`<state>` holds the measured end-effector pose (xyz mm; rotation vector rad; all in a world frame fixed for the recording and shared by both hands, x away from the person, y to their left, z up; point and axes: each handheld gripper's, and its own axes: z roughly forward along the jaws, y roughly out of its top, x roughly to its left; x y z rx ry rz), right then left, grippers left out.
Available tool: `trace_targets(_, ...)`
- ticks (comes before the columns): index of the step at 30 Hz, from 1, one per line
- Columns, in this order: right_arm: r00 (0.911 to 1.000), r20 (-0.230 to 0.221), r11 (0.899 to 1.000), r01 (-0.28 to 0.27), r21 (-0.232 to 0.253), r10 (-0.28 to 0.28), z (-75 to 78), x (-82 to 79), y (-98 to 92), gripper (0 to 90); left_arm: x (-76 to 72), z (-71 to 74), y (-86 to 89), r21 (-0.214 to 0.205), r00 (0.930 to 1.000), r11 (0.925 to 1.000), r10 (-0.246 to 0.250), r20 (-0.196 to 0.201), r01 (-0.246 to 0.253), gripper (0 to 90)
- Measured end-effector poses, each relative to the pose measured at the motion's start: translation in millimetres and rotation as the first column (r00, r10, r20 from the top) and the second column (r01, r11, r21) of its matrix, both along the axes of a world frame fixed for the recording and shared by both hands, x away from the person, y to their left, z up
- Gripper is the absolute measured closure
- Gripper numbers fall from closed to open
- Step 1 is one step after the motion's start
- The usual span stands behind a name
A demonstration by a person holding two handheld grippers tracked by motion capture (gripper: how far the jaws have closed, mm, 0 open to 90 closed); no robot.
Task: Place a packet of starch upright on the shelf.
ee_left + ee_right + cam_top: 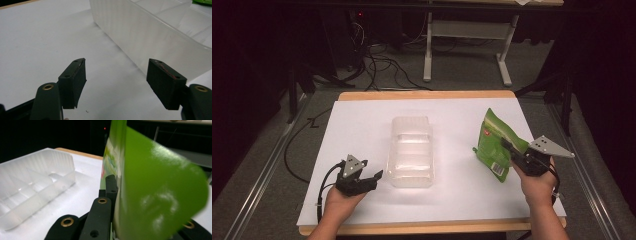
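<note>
A green snack bag (495, 145) with a barcode stands tilted at the table's right side. My right gripper (512, 152) is shut on its edge, and in the right gripper view the bag (160, 195) rises between the black jaws and hides the far one. A clear plastic compartment tray (411, 151) lies in the middle of the white sheet. My left gripper (373, 179) rests near the tray's front left corner with its jaws open. In the left gripper view the gripper (116, 85) has nothing between its pads, and the tray wall (150, 37) stands just ahead.
A white sheet (362, 125) covers the wooden table (427, 95). Cables (382, 65) and a white desk frame (462, 45) stand on the floor beyond the far edge. A cable (294, 145) runs along the floor at the left.
</note>
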<state>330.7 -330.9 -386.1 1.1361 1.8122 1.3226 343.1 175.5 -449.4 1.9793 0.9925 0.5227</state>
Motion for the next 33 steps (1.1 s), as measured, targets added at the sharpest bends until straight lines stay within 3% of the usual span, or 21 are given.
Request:
trace_targets(8, 0.9985, 0.055, 1.000, -0.007, 0.005, 0.007, 12.3, -7.1, 3.0, 89.8, -1.0, 1.2, 0.9, -0.006, 0.9998, 0.9999, 0.013, 0.015, -0.013, 32.4)
trace_targets(15, 0.9952, 0.082, 0.998, -0.056, 0.034, 0.053, 24.1, -8.9, 13.0, 89.9, -1.1, 2.4, 2.7, -0.013, 0.9995, 0.9997, 0.023, 0.023, -0.022, 32.4)
trace_targets(20, 0.9920, 0.090, 0.994, -0.094, 0.060, 0.088, 31.1, -7.7, 23.8, 89.9, -1.4, 3.0, 3.5, -0.015, 0.9992, 0.9996, 0.026, 0.030, -0.025, 32.5)
trace_targets(24, 0.9868, 0.105, 0.990, -0.129, 0.050, 0.123, 37.8, -5.2, 37.0, 89.8, -1.6, 3.4, 4.6, -0.017, 0.9990, 0.9995, 0.028, 0.034, -0.028, 32.5)
trace_targets(33, 0.9779, 0.122, 0.981, -0.180, 0.075, 0.170, 47.9, 6.5, 63.9, 89.9, -2.0, 4.0, 6.3, -0.024, 0.9988, 0.9992, 0.033, 0.037, -0.032, 32.5)
